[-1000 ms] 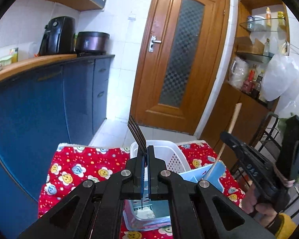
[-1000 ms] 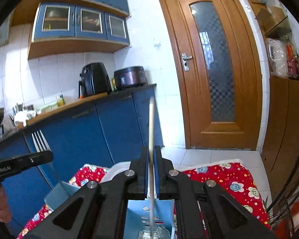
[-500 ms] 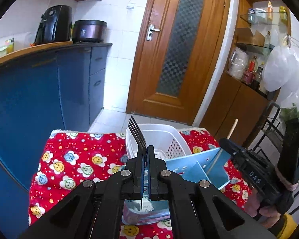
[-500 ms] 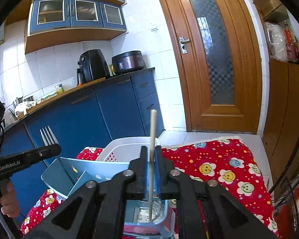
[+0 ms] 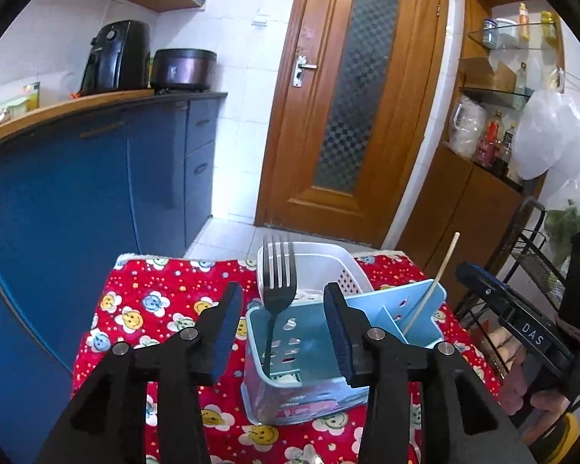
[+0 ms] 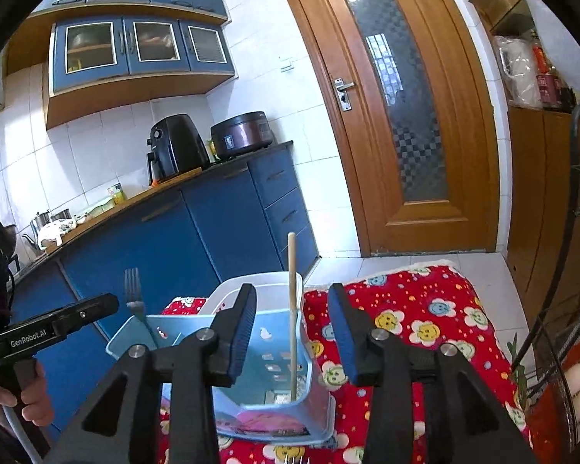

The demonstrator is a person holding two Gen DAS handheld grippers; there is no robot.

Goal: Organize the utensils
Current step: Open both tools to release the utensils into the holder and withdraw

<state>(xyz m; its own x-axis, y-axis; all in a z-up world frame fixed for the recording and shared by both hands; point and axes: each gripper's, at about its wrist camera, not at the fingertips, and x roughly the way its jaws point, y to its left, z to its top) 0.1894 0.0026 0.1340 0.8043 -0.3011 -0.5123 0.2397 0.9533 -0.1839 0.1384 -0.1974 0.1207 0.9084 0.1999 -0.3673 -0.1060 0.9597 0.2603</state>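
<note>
Jaws of the left gripper [image 5: 284, 321] have just been opening and now stand apart on either side of a black fork [image 5: 276, 290], whose handle passes between the blue pads without either pad touching it. That fork stands tines up in the near-left compartment of a light blue utensil caddy [image 5: 309, 398], leaning slightly against the caddy's wall. Jaws of the right gripper [image 6: 292, 328] have likewise just been opening, and a pale wooden chopstick [image 6: 291, 301] rises upright in the gap between them, clear of both pads, its lower end down on the slotted floor of the caddy's other compartment. From the left wrist view the same chopstick [image 5: 433, 290] leans toward the right over the caddy's raised back wall, and the right gripper's black body shows at the picture's right edge with the person's hand [image 5: 522, 382] wrapped around its grip. From the right wrist view the left gripper's body comes in from the left, just beside the fork [image 6: 133, 297]. Behind the caddy, touching or nearly touching it, sits a white perforated basket [image 5: 328, 266]. Both rest on a red cloth [image 5: 150, 309] printed with smiling flowers. Blue cabinets [image 5: 77, 208] and a wooden door [image 5: 348, 116] lie beyond.
</note>
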